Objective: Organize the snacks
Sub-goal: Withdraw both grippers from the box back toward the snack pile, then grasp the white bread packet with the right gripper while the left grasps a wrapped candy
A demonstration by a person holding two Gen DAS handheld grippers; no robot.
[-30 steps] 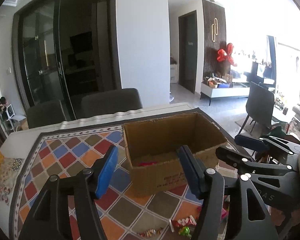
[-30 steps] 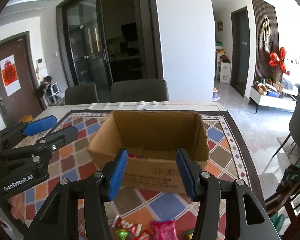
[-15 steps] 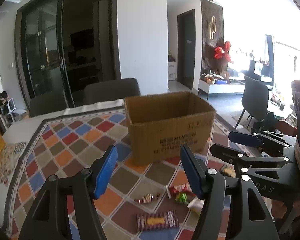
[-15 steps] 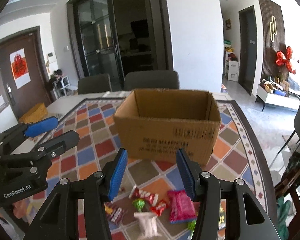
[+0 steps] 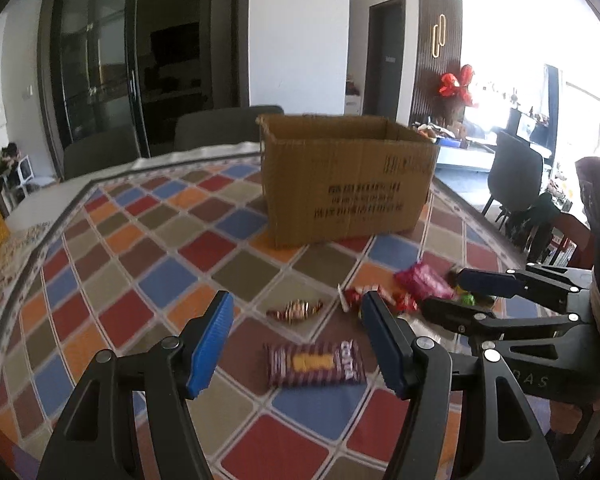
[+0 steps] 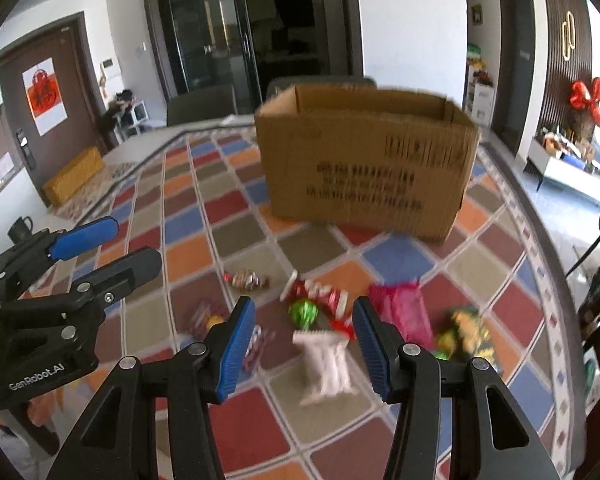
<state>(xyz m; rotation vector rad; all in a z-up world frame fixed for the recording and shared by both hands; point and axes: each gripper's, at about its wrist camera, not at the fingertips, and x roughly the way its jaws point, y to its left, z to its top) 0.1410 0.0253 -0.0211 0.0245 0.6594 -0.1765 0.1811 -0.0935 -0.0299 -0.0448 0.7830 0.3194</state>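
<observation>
Snacks lie scattered on the chequered cloth of the bench (image 5: 148, 264), in front of the open cardboard box (image 5: 346, 178), which stands well apart from them toward the far side. We hold both tools above this pile and neither has anything between its pads. Our left tool (image 5: 296, 350) is open, and the striped purple packet (image 5: 315, 363) lies on the cloth right under its gap. Our right tool (image 6: 304, 346) is open too, a little narrower, and it looks at the white packet (image 6: 327, 362), with the green round candy (image 6: 303, 312) and the red-and-white wrapper (image 6: 320, 294) just behind. The pink bag (image 6: 402, 312) lies just beside, to the right.

For a good pick, we think each tool should take one packet only. The purple packet is flat, so we should come down steeply and let one pad slide under its long edge. The white packet touches its neighbours, so we should close on its middle, or the red wrapper may come up with it. The two tools are near each other, so better we go down one after another
</observation>
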